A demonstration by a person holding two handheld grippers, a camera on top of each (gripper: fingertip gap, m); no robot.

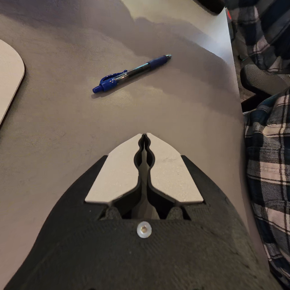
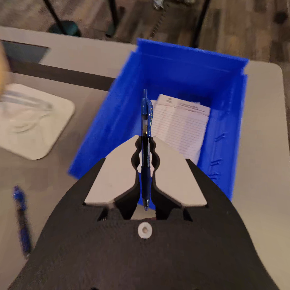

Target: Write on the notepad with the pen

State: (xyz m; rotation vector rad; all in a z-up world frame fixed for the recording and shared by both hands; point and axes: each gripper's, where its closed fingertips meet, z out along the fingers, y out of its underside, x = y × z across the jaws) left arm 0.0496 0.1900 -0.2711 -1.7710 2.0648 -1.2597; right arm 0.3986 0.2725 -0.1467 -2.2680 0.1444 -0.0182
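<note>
My right gripper (image 2: pixel 145 137) is shut on a blue pen (image 2: pixel 146 119). The pen lies lengthwise between the pads, clip end pointing forward, tip back toward the camera. It hangs above a blue bin (image 2: pixel 109 125) in which lined notepad sheets (image 2: pixel 183 125) lie. My left gripper (image 1: pixel 144 134) is shut with nothing between its pads, low over the grey table (image 1: pixel 62 125). A second blue pen (image 1: pixel 130 74) lies on the table ahead of it; it also shows in the right wrist view (image 2: pixel 22 219) at the lower left, blurred.
A white rounded pad (image 2: pixel 36 122) lies on the table left of the bin and shows at the left edge of the left wrist view (image 1: pixel 9 75). The table's edge (image 1: pixel 235 87) runs along the right, with a plaid sleeve (image 1: pixel 269 172) beyond it. Across from one pair of fingers to the other is roughly 35 centimeters.
</note>
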